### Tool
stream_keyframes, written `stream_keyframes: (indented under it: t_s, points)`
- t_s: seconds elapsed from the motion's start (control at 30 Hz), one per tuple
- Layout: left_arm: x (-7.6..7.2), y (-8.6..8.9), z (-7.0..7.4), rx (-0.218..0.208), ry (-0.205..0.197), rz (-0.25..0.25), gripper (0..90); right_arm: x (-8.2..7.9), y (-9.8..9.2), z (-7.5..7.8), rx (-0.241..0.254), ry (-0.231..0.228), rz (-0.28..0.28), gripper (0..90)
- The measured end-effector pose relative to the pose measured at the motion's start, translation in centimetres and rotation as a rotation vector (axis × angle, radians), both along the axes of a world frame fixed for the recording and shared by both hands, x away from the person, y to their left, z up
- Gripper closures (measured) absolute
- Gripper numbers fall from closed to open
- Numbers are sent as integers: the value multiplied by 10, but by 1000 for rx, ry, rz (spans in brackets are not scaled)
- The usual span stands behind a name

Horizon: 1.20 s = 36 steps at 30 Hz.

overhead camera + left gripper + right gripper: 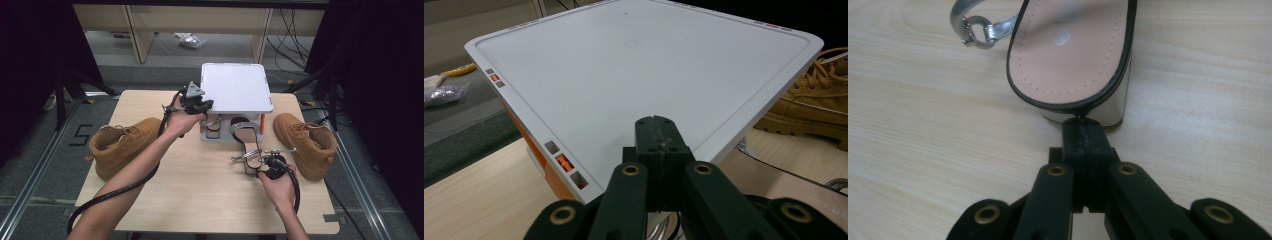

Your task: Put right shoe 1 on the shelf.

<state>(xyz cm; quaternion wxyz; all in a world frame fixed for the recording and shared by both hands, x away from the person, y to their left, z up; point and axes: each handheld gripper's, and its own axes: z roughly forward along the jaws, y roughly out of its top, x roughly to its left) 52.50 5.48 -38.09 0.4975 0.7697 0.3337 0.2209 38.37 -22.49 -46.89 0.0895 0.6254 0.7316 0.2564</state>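
Note:
A white-topped rack (235, 87) on orange posts stands at the back middle of the wooden table (200, 190). A black sandal (250, 145) with a silver strap lies with its toe under the rack and its block heel toward me. A second sandal (213, 127) sits under the rack's left side. My left gripper (207, 104) is shut and empty at the rack's front left corner, and its tips (655, 125) lie over the white top (649, 60). My right gripper (261, 169) is shut and empty, its tips (1083, 127) right at the sandal's heel (1073, 50).
One tan boot (125, 145) lies at the table's left edge and another (307, 142) at the right, beside the rack (819, 100). Black cables trail from both grippers across the front of the table. A plastic bag (190, 41) lies on the floor behind.

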Motion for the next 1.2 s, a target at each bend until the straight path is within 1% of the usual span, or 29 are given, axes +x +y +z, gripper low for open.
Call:
stream_keyframes:
  t_s: [0.03, 0.07, 0.1, 0.13, 0.17, 0.2, 0.23, 0.27, 0.33, 0.37, 0.4, 0.43, 0.47, 0.5, 0.57, 0.6, 0.63, 0.67, 0.7, 0.73, 0.77, 0.8, 0.93, 0.97, 1.1, 1.13, 1.17, 1.2]
  points:
    - [0, 0, 0, 2, -1, 0, 900, 1, 0, 1, 31, 1, 17, 900]
    - [0, 1, 0, 16, 0, -5, 900, 2, 1, 1, 44, -4, 24, 900]
    - [0, 0, 0, 0, 0, 1, 900, 3, 2, 3, 60, 1, 25, 900]
    - [0, 0, 0, 0, 1, 0, 900, 3, 4, 3, 61, -3, 20, 900]
    - [0, 0, 0, -1, 1, -1, 900, 5, 5, 4, 51, -9, 29, 900]
    - [0, 0, 0, -3, 3, 0, 900, 5, 7, 4, 36, -20, 20, 900]
    - [0, 0, 0, -2, 3, -1, 900, 6, 9, 6, 14, -9, 17, 900]
    - [0, 0, 0, -2, 3, -1, 900, 7, 9, 5, 63, -7, 40, 900]
    - [0, 0, 0, -3, 2, 0, 900, 9, 12, 5, 57, -20, 31, 900]
    - [0, 0, 0, -3, 2, 0, 900, 10, 12, 6, 83, -13, 40, 900]
    - [0, 0, 0, -3, 2, 0, 900, 10, 14, 5, 76, -12, 28, 900]
    - [0, 0, 0, -3, 2, 0, 900, 11, 14, 5, 68, -16, 35, 900]
    - [0, 0, 0, -2, 3, -1, 900, 11, 18, 6, 12, -10, 2, 900]
    - [0, 0, 0, -3, 3, -1, 900, 12, 17, 4, 29, -16, 18, 900]
    - [0, 0, 0, -4, 3, -2, 900, 13, 18, 2, 43, -40, 14, 900]
    - [0, 0, 0, -4, 3, -1, 900, 12, 21, 5, 23, -35, -12, 900]
    - [0, 0, 0, -3, 3, -1, 900, 14, 18, 4, 44, -49, 14, 900]
    - [0, 0, 0, -4, 4, 0, 900, 14, 19, 5, 27, -41, 7, 900]
    - [0, 0, 0, -4, 2, 0, 900, 15, 19, 6, 21, -42, 6, 900]
    - [0, 0, 0, -3, 2, -1, 900, 16, 20, 6, 32, -51, 6, 900]
    - [0, 0, 0, -5, 2, 0, 900, 17, 20, 8, 16, -46, 3, 900]
    - [0, 0, 0, -6, 3, 0, 900, 18, 20, 8, 30, -59, 8, 900]
    - [0, 0, 0, -5, 3, 0, 900, 21, 23, 13, 28, -69, 0, 900]
    - [0, 0, 0, -6, 3, -1, 900, 22, 24, 13, 25, -80, 6, 900]
    - [0, 0, 0, -5, 2, 0, 900, 25, 27, 17, 36, -82, -9, 900]
    - [0, 0, 0, -6, 3, 0, 900, 26, 27, 17, 23, -94, 4, 900]
    - [0, 0, 0, -4, 2, -1, 900, 28, 26, 17, 32, -112, 15, 900]
    - [0, 0, 0, -5, 3, -1, 900, 28, 27, 18, 32, -123, 15, 900]
